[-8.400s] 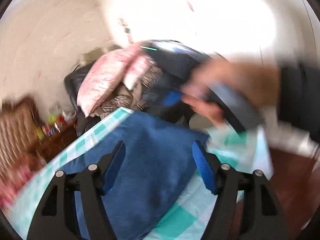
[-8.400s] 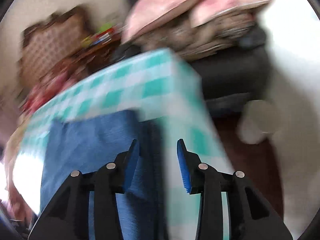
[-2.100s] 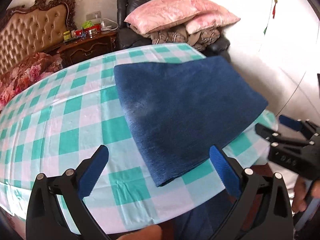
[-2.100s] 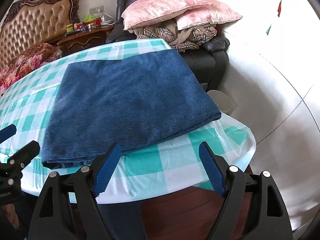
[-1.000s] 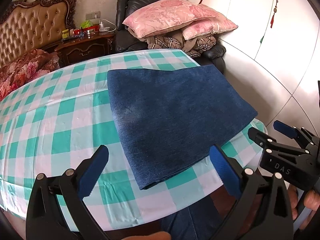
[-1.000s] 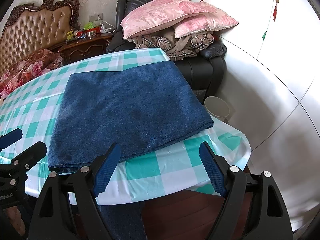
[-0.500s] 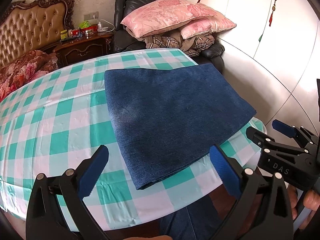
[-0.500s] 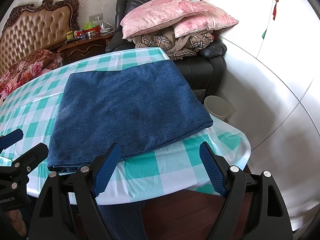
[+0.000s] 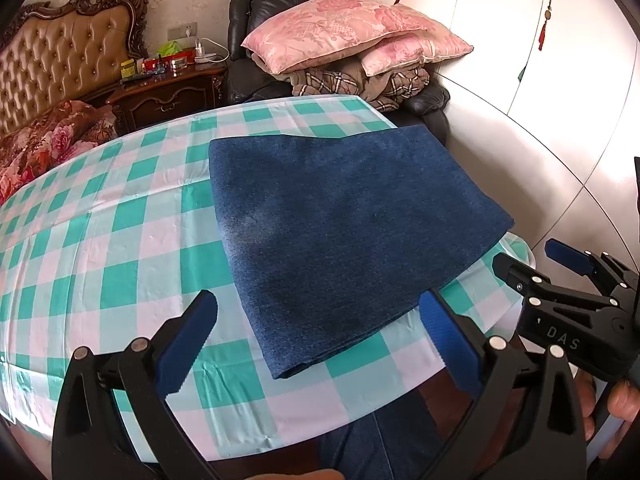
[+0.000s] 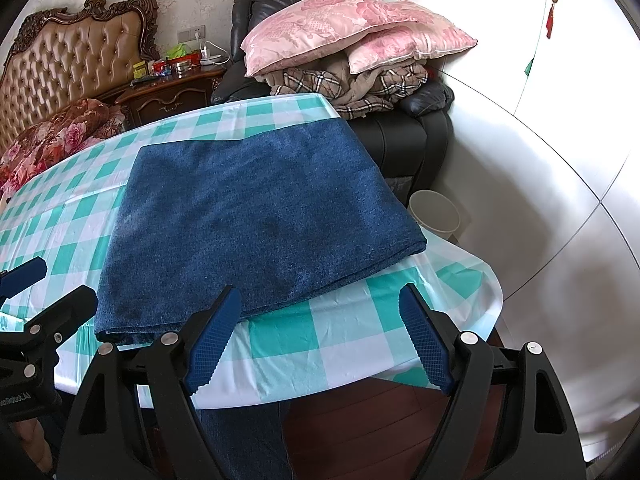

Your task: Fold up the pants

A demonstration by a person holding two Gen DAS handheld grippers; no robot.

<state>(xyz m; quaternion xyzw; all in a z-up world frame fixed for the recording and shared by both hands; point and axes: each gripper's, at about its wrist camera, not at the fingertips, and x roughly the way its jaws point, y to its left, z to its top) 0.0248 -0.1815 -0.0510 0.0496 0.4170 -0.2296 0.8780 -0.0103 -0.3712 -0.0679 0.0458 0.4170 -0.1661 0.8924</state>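
- Behind the counter is a bedroom with one bed [image 9: 60, 128] with a tufted headboard, one dark armchair [image 10: 404, 128], and one wooden nightstand [image 9: 168, 96] with small things on top.
- One counter [image 9: 100, 240] fills the middle, covered by a green and white checked cloth.
- One pair of blue pants [image 9: 340, 232] lies folded into a flat, neat block on the right part of the counter, with its right edge at the counter's edge.
- Two pink pillows [image 10: 352, 28] sit stacked on a plaid blanket on the armchair.
- One white bin [image 10: 434, 210] stands on the floor beside the armchair.
- Two grippers are up in the air at the near edge of the counter.
- One left gripper [image 9: 316, 340] is wide open and holds nothing; the near left corner of the pants lies just ahead, between its blue pads [image 9: 188, 344].
- One right gripper [image 10: 320, 336] is wide open and holds nothing too; the near edge of the pants is just past its left pad, not touching.
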